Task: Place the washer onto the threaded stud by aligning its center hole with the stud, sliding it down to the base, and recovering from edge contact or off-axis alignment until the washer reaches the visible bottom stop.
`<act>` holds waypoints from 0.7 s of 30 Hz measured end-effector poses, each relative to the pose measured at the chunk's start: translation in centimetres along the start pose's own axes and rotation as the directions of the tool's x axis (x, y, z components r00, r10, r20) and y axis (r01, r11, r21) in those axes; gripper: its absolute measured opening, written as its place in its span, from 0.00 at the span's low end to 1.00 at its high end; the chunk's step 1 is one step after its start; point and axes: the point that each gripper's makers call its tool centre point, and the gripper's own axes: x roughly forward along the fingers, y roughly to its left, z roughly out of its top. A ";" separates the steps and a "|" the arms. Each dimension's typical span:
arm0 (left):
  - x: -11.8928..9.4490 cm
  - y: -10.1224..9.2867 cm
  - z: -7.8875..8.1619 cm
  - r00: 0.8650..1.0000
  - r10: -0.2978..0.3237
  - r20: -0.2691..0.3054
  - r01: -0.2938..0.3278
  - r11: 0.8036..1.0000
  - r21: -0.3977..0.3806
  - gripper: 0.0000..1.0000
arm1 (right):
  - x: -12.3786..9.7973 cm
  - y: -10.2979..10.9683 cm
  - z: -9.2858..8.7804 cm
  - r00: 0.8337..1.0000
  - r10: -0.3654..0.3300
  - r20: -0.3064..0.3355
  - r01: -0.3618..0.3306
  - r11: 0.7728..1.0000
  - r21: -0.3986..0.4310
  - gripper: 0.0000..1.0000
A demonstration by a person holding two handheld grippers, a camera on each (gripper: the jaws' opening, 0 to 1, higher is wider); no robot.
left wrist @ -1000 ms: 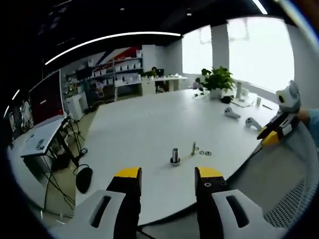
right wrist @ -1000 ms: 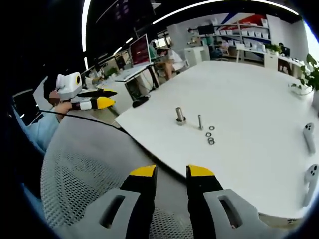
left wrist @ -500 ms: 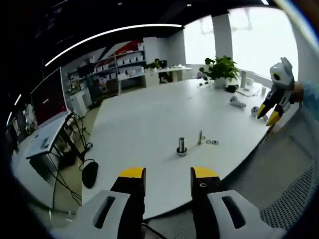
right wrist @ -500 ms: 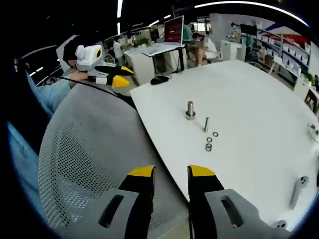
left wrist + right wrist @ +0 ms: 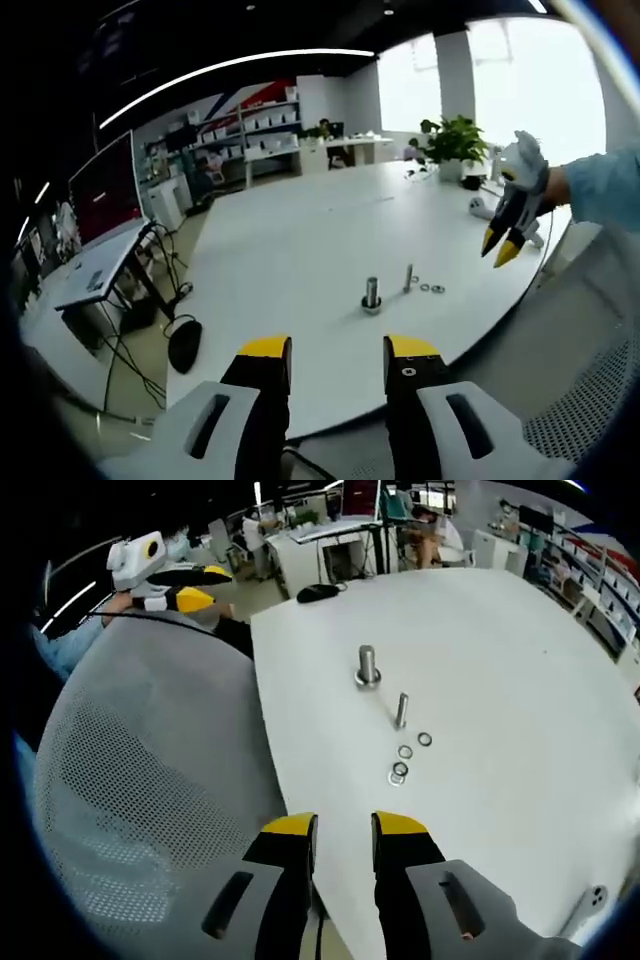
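On the white tabletop [image 5: 520, 680], small metal washers [image 5: 403, 763] could be scattered if approached carelessly by the narrowly parted, empty right gripper [image 5: 344, 830].

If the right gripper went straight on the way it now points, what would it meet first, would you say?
Probably the washers lying loose on the white table: they sit just beyond the right gripper along its line, ahead of the thin stud. Depth is unclear.

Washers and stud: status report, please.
Both grippers open, empty, off the table. Washers loose on the table beside the thin stud, none threaded yet. Thicker stud stands behind. Nothing in the way.
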 end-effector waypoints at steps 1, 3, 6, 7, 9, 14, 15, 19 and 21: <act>0.0 0.0 -0.1 1.000 0.001 -0.007 -0.001 1.000 -0.002 0.35 | 0.4 -0.2 0.1 1.000 0.001 -0.004 -0.001 1.000 -0.011 0.24; 0.1 0.0 -0.2 1.000 0.001 -0.013 -0.001 1.000 0.004 0.34 | 1.2 -0.7 0.3 1.000 0.009 -0.006 -0.009 1.000 -0.015 0.24; 0.1 0.1 -0.2 1.000 0.004 -0.016 -0.004 1.000 0.000 0.34 | 2.7 -2.0 0.3 1.000 0.009 -0.014 -0.009 1.000 -0.009 0.24; 0.1 0.1 -0.2 1.000 0.004 -0.016 -0.004 1.000 0.000 0.33 | 3.1 -2.2 0.3 1.000 0.009 -0.017 -0.010 1.000 -0.008 0.24; 0.1 0.1 -0.3 1.000 0.006 -0.019 -0.006 1.000 -0.001 0.32 | 4.0 -2.7 0.1 0.999 0.009 -0.032 -0.009 1.000 -0.009 0.24; 0.2 0.1 -0.5 0.999 0.007 -0.034 -0.006 1.000 0.006 0.30 | 5.6 -3.2 -0.4 0.997 0.017 -0.075 -0.019 0.999 -0.027 0.24; 0.2 0.1 -0.5 0.999 0.009 -0.033 -0.009 1.000 0.005 0.30 | 5.9 -3.3 -0.5 0.996 0.019 -0.085 -0.022 0.999 -0.034 0.24; 0.2 0.2 -0.5 0.999 0.015 -0.032 -0.015 1.000 0.001 0.30 | 7.1 -3.6 -0.6 0.993 0.013 -0.119 -0.021 0.998 -0.067 0.23; 0.2 0.2 -0.5 0.999 0.014 -0.033 -0.014 1.000 -0.002 0.30 | 7.5 -3.9 -0.6 0.991 0.006 -0.131 -0.016 0.997 -0.078 0.23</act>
